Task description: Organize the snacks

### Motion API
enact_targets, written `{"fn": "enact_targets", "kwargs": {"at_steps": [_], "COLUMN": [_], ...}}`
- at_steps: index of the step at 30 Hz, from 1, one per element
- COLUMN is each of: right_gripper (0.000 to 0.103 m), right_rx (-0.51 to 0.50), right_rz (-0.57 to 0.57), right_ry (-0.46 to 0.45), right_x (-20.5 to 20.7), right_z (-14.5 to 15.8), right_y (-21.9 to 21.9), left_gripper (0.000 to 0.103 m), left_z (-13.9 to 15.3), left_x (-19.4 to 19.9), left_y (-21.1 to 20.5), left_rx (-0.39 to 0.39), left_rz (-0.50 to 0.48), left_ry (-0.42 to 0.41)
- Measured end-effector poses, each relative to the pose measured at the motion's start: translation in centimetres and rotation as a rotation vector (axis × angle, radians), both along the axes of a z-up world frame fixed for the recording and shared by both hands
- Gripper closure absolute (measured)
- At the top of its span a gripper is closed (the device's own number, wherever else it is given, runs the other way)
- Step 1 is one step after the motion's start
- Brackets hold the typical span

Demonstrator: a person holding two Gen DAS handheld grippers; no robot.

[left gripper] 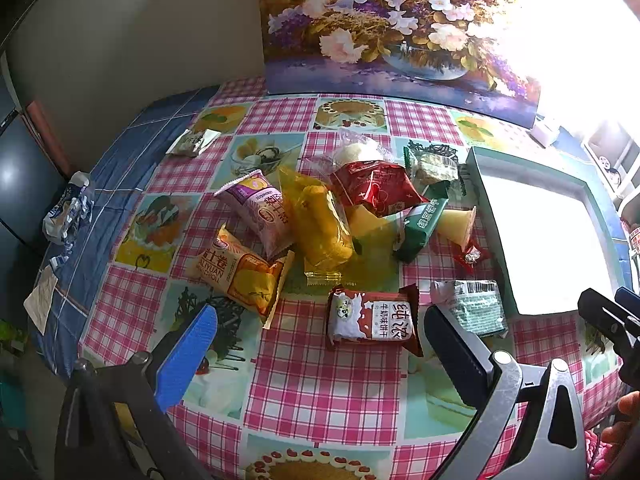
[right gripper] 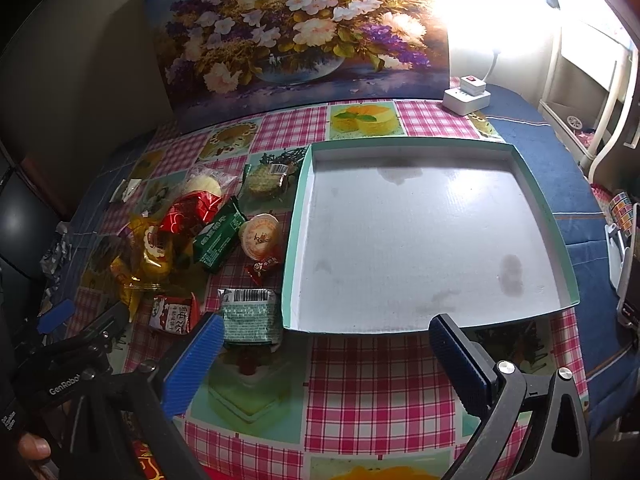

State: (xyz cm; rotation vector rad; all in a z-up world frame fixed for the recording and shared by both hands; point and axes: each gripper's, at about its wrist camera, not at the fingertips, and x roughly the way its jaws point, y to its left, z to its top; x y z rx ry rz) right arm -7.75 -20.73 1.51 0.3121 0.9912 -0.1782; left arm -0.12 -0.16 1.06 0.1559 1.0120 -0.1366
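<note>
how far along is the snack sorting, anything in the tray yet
Nothing looks done: the tray holds no snacks. Nothing is in hand either; both the left tongs and the right tongs are open and hold nothing. All is left: the snack pile lies on the tablecloth beside the tray.

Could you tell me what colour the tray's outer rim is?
Teal green tray, clearest in the right wrist view.

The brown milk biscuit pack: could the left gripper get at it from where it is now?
Probably yes. The left gripper is open, and the biscuit pack lies flat on the tablecloth right between its fingers, apart from the pile, with nothing on top or in front of it.
</note>
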Motion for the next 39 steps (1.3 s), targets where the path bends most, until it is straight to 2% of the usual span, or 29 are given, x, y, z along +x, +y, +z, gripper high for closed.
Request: {"fn": "enact_targets", "kwargs": {"at_steps": [39], "right_gripper": [0.0], "right_rx": [-0.006], "right_rz": [-0.032], "right_ry": [0.0], "right_x": [-0.14], "right_z": [-0.15], "right_y": [-0.18], "left_gripper": [0.0], "left_z": [0.14], "left_x": [-0.04], "left_y": [0.31], "left_rx": [-0.006], "left_rz": [0.0], "left_ry": [-0.005]}}
